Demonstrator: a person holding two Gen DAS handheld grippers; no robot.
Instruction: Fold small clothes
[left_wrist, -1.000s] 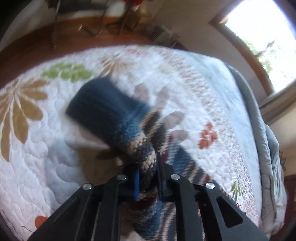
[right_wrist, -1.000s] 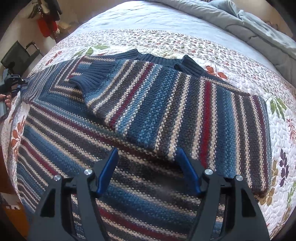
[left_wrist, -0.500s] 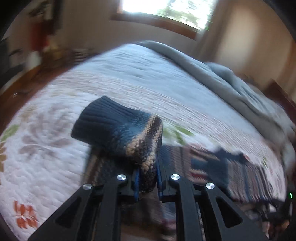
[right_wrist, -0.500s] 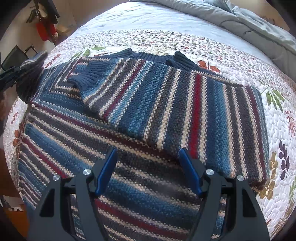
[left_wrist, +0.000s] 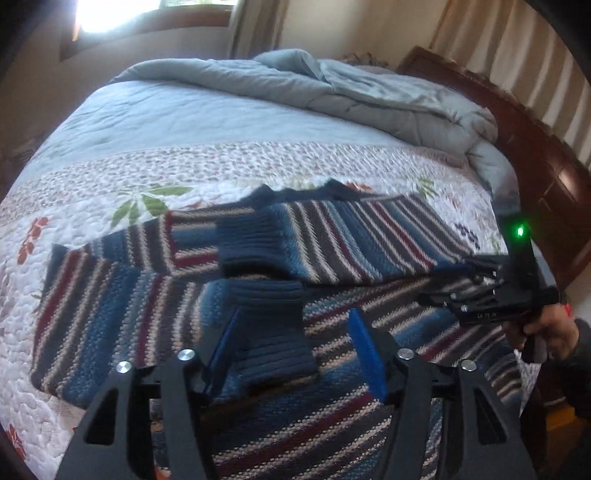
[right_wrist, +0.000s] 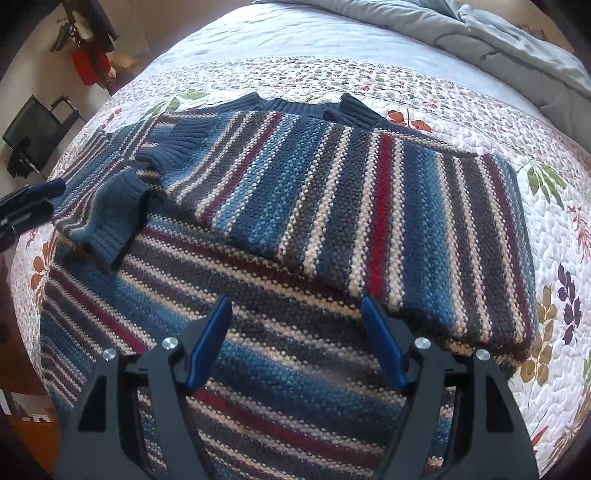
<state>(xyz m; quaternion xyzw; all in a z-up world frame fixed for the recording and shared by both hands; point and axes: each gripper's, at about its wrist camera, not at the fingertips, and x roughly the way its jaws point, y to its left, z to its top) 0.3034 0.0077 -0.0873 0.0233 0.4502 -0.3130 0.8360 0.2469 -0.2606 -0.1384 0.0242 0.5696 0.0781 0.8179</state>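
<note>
A blue, grey, red and cream striped knit sweater (right_wrist: 332, 206) lies flat on the floral quilt (right_wrist: 480, 110), both sleeves folded in over its body. The left sleeve's navy cuff (left_wrist: 269, 325) lies on the sweater between the blue pads of my left gripper (left_wrist: 293, 343), which is open and not holding it. The same cuff shows in the right wrist view (right_wrist: 110, 214), with the left gripper (right_wrist: 26, 206) at the left edge. My right gripper (right_wrist: 295, 332) is open and empty above the sweater's lower body. It also shows in the left wrist view (left_wrist: 480, 288), held by a hand.
A grey comforter (left_wrist: 332, 88) is bunched at the head of the bed by the dark wooden headboard (left_wrist: 535, 147). A window (left_wrist: 147, 11) is behind the bed. A black chair (right_wrist: 33, 136) and red hanging items (right_wrist: 88, 62) stand off the bed's left side.
My left gripper swung the sleeve cuff over onto the sweater body and opened, letting the cuff go. My right gripper stayed open over the sweater, hardly moving.
</note>
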